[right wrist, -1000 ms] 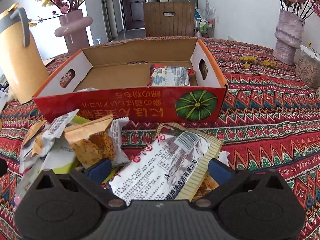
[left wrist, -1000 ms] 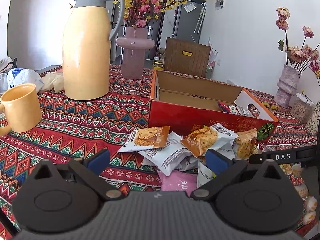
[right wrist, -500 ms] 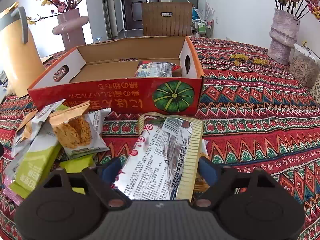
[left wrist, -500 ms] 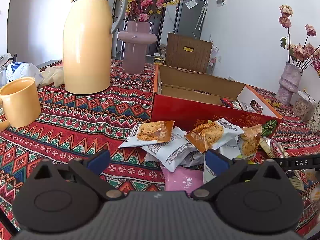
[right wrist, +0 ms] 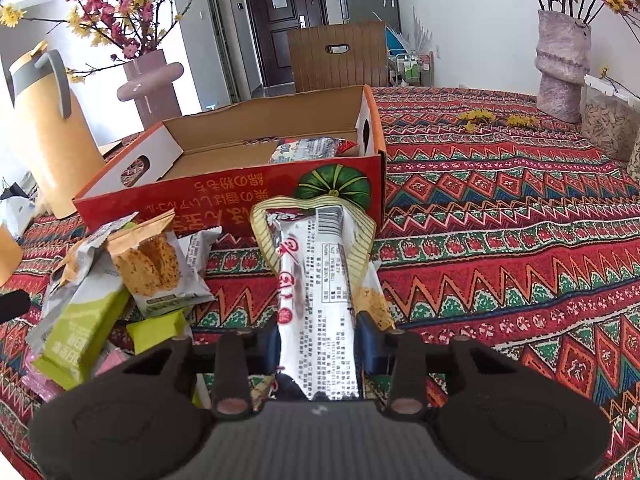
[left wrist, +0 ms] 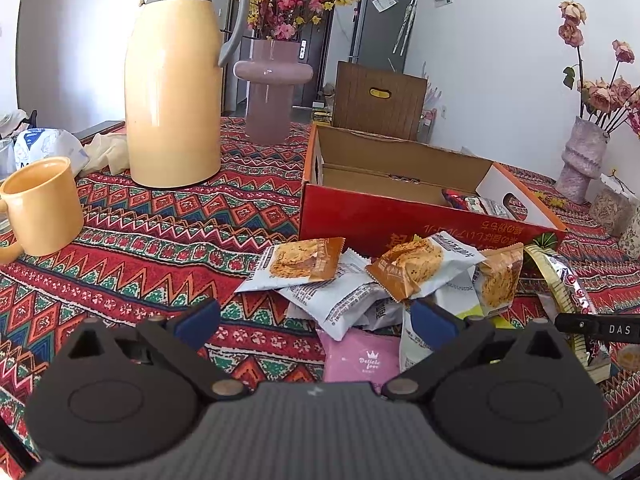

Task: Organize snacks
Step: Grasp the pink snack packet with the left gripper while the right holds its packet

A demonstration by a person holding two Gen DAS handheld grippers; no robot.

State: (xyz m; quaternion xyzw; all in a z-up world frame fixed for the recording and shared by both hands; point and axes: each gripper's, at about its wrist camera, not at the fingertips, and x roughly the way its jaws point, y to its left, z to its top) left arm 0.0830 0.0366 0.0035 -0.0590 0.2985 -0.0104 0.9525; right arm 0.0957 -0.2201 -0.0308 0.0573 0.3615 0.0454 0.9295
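Closed since the earlier frame, the right claw (right wrist: 316, 344) now clamps the silver snack packet (right wrist: 318, 280), squeezing it into a narrow, buckled column. Packet appearance: silver film, red characters, black print, barcode near the top, cream striped border flared at the far end. It sits on the desk (right wrist: 500, 240) directly in front of the red cardboard box (right wrist: 240, 196), which holds one similar packet. Loose cracker packets (left wrist: 404, 268) lie heaped to the left. The left claw (left wrist: 316, 320) stands apart, gripping nothing, over that heap.
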